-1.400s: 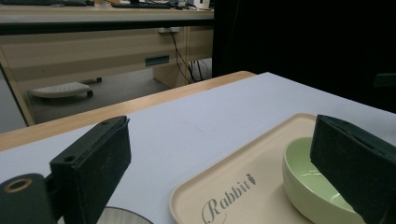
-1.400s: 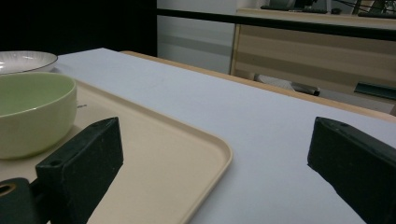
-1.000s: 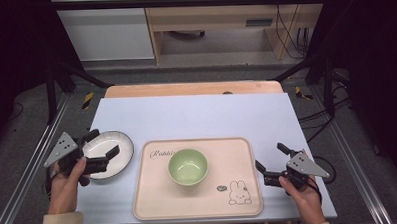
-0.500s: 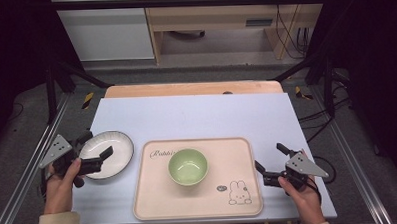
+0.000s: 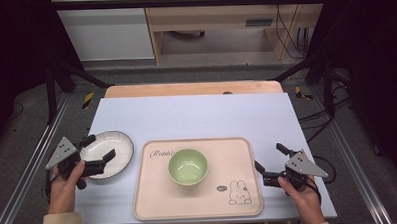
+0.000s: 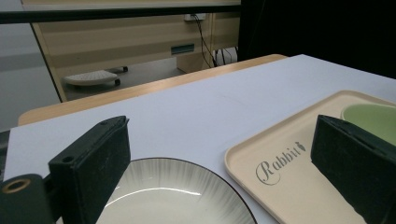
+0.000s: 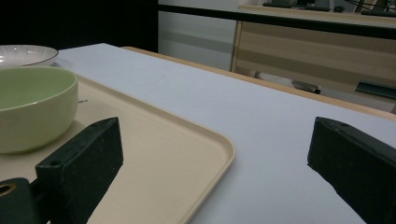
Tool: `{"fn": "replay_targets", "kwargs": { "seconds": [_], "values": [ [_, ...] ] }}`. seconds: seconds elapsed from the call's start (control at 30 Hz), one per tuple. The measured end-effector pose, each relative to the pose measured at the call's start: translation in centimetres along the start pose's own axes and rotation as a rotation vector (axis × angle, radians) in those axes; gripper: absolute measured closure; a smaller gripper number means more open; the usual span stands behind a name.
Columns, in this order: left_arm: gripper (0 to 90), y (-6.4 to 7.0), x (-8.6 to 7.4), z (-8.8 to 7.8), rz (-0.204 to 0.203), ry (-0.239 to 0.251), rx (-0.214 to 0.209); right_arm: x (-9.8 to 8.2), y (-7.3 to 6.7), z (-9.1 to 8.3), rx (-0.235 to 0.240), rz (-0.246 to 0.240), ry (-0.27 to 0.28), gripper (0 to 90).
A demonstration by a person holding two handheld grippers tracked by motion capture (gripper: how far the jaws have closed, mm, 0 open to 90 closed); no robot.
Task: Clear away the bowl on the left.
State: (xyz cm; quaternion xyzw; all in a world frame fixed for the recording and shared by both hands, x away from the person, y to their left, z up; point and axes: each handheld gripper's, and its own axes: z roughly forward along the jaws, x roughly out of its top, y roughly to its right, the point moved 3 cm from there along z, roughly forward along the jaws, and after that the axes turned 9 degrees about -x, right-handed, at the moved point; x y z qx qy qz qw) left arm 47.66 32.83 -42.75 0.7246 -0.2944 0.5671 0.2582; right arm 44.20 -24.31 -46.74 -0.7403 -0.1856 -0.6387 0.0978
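A white plate with a dark rim (image 5: 110, 152) lies on the table to the left of a beige tray (image 5: 238, 155) marked "Rabbit". A pale green bowl (image 5: 188, 166) stands upright in the tray's middle. My left gripper (image 5: 98, 148) is open, low over the plate's left part, with nothing between its jaws. In the left gripper view the plate (image 6: 177, 196) sits below the open left gripper (image 6: 219, 140), with the tray (image 6: 299, 186) and bowl (image 6: 373, 116) to the right. My right gripper (image 5: 268, 157) is open just off the tray's right edge. The right gripper view shows the bowl (image 7: 32, 107) and tray (image 7: 163, 154).
The table (image 5: 196, 114) has a pale blue-white top with a wooden strip along its far edge. Dark frame rails run along both sides. A wooden desk and cables stand on the floor beyond. Bare tabletop stretches behind the tray and plate.
My left gripper has shifted only slightly over the plate and stays open. The right gripper, plate, bowl and tray have not moved.
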Motion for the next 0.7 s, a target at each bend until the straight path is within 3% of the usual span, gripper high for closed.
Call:
{"fn": "replay_targets", "kwargs": {
  "seconds": [0.7],
  "values": [
    [4.3, 0.4, -1.8, 1.4, -0.006, -0.075, -0.017, 0.0, 0.1, 0.0, -0.004, -0.001, -0.003, 3.4]
  ]
}}
